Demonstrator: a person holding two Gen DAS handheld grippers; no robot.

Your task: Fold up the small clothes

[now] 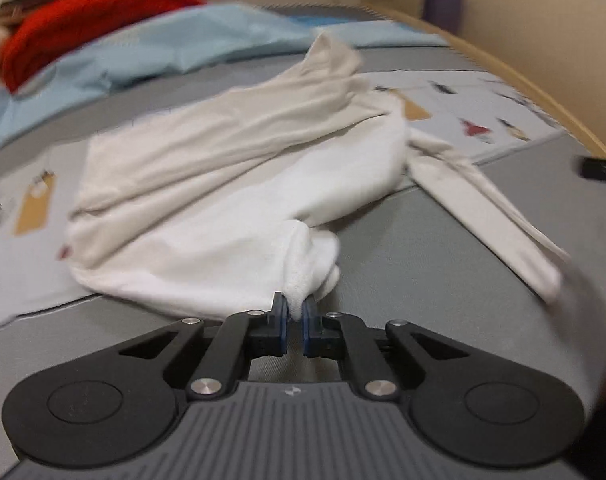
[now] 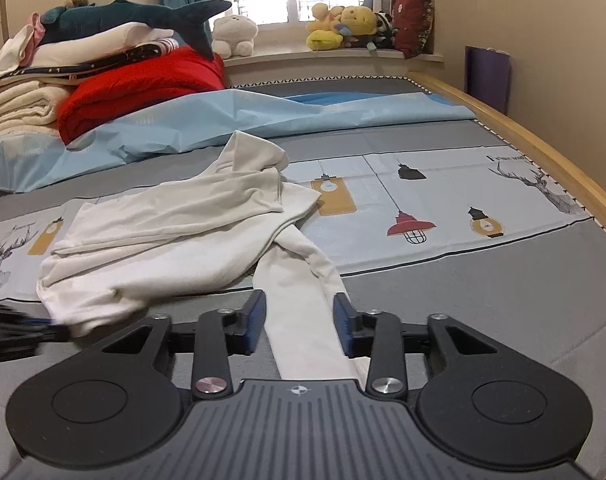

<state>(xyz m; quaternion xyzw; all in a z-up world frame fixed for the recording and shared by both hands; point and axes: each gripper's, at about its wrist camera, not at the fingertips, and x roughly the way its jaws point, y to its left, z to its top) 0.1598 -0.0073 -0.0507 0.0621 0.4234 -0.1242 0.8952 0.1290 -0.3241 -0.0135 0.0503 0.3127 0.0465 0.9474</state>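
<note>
Left fingers (image 1: 296,312) pinch white garment (image 1: 231,184); right fingers (image 2: 299,322) spread astride its sleeve (image 2: 303,300).

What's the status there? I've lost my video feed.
Left gripper shut on white garment. Right gripper open, sleeve between its fingers. Nothing in the way.

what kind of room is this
Most likely a bedroom: the white garment lies on a bed with a printed sheet, folded blankets are stacked at its far end, and plush toys sit on the windowsill.
</note>
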